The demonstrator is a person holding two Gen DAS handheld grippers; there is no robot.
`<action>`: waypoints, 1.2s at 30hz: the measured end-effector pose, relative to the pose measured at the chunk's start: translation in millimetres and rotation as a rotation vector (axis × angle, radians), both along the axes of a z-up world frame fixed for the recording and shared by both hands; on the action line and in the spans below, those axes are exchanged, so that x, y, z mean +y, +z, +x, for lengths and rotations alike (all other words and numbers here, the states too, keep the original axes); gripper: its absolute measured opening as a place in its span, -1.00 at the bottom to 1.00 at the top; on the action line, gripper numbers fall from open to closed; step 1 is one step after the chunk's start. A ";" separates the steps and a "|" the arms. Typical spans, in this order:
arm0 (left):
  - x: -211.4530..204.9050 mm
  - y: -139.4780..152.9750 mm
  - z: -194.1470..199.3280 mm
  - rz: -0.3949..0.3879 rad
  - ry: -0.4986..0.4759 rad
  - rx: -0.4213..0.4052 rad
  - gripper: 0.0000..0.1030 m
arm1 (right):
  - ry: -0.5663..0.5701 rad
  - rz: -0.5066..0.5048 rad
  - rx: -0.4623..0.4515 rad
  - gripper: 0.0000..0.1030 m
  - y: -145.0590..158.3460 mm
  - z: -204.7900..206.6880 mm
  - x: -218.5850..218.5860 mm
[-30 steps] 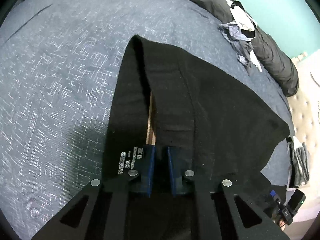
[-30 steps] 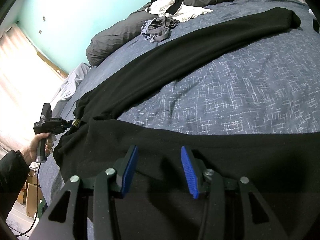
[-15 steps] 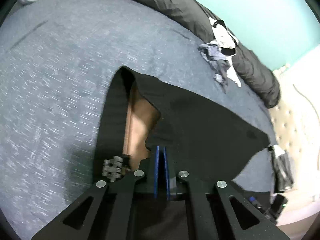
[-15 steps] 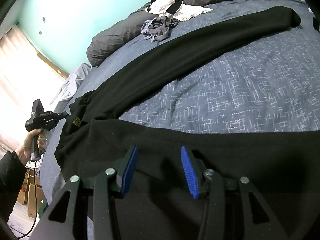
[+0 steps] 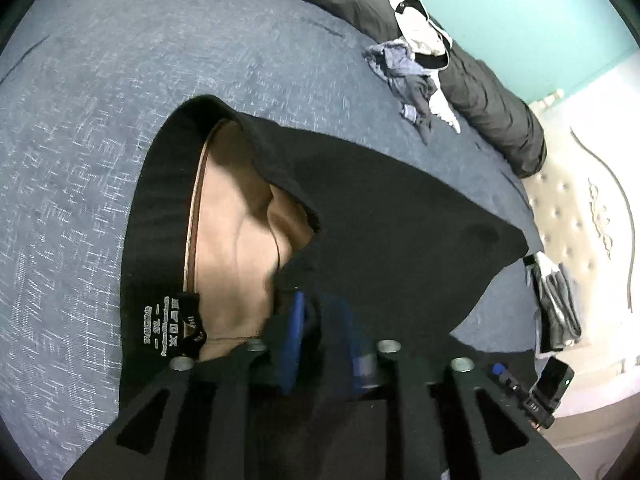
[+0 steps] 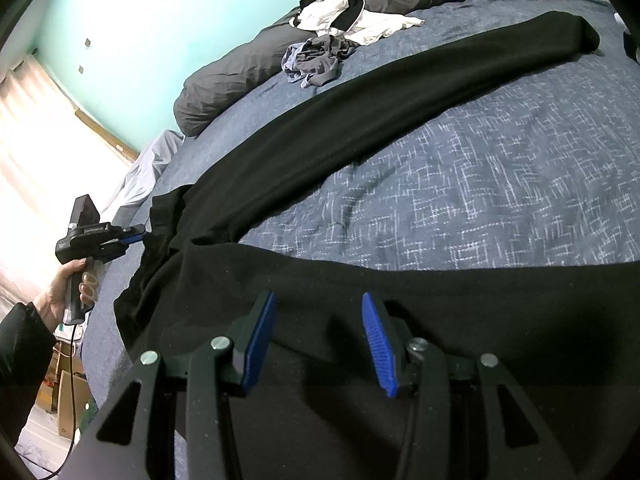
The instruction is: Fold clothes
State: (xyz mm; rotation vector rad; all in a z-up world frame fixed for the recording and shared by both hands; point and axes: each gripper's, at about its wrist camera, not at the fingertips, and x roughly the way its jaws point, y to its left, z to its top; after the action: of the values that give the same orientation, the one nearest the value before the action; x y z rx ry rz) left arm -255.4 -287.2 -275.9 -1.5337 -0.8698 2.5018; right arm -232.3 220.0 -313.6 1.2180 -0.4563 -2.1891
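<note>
Blue bedspread (image 6: 500,184) under black trousers (image 6: 360,128), waistband in clamped left tool (image 5: 320,332), right tool (image 6: 318,344) agape above

We saw a bed (image 6: 500,184) under a blue flecked cover, a long dark bolster (image 6: 248,64) along its far edge. Behind it stood a teal wall (image 6: 168,12). Bright daylight came through pale curtains (image 6: 36,132). A cream tufted headboard (image 5: 576,216) closed one end.

Black trousers (image 6: 360,128), waistband open, seemingly tan-lined
</note>
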 end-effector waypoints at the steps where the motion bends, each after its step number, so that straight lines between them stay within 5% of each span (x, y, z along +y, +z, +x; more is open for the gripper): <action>1: 0.3 -0.9 -0.1 -0.009 -0.001 -0.007 -0.13 | 0.000 -0.002 0.000 -0.11 0.1 0.2 0.2; 28: -10.9 -30.9 -9.5 -0.001 0.058 -0.042 0.08 | -0.005 -0.002 -0.015 -0.11 -3.3 1.6 0.1; 31: -6.8 -26.7 -9.2 -0.041 0.049 -0.031 -0.54 | -0.007 -0.004 -0.014 -0.11 -2.7 1.4 0.6; 36: -15.6 2.0 -6.3 -0.157 0.102 0.010 -0.92 | -0.008 -0.007 -0.015 -0.11 -2.4 1.6 1.2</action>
State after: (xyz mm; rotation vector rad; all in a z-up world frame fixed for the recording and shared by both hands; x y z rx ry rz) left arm -261.6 -302.8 -273.9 -1.5567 -0.7862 2.7066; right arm -230.7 221.2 -316.0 1.2317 -0.4751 -2.1847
